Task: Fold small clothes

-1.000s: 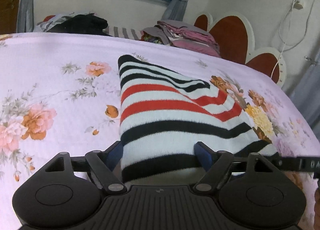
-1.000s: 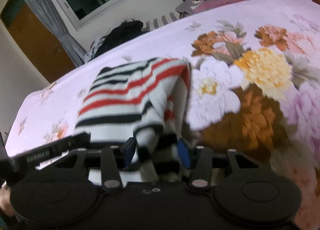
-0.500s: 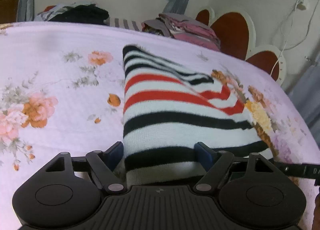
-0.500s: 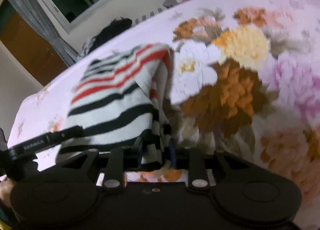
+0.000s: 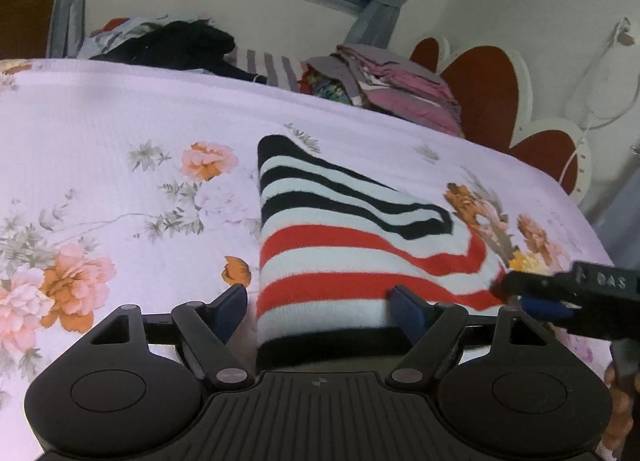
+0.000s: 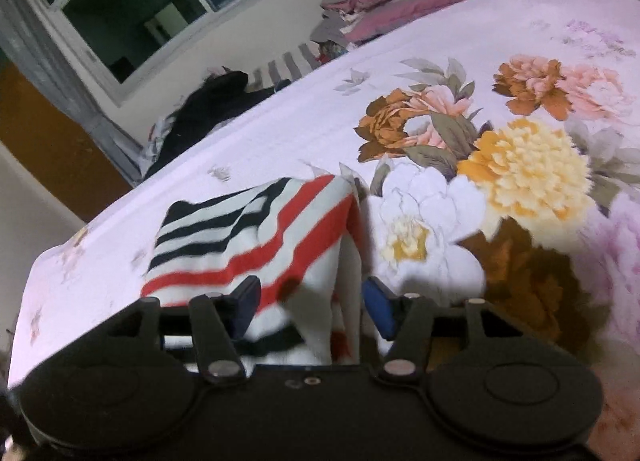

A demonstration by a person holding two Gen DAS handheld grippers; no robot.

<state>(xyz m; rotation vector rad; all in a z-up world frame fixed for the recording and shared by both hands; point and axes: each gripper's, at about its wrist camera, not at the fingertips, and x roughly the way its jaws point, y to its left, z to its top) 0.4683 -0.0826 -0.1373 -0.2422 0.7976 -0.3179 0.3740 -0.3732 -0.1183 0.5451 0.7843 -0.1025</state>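
Note:
A small knit garment with black, red and white stripes [image 5: 344, 257] lies folded on the pink floral bedspread [image 5: 120, 133]. My left gripper [image 5: 320, 307] is open, its blue pads on either side of the garment's near edge. My right gripper [image 6: 312, 301] is open too, with the garment's right folded edge [image 6: 320, 261] between its pads; it also shows at the right of the left wrist view [image 5: 560, 297].
A stack of folded pink and grey clothes [image 5: 396, 85] and a dark heap of clothes [image 5: 180, 45] lie at the bed's far edge under the window. A red and white headboard [image 5: 488, 101] stands at the right.
My right gripper has opened after being pinched on the garment's edge. Both grippers have moved forward over the garment, which now lies lower and flatter.

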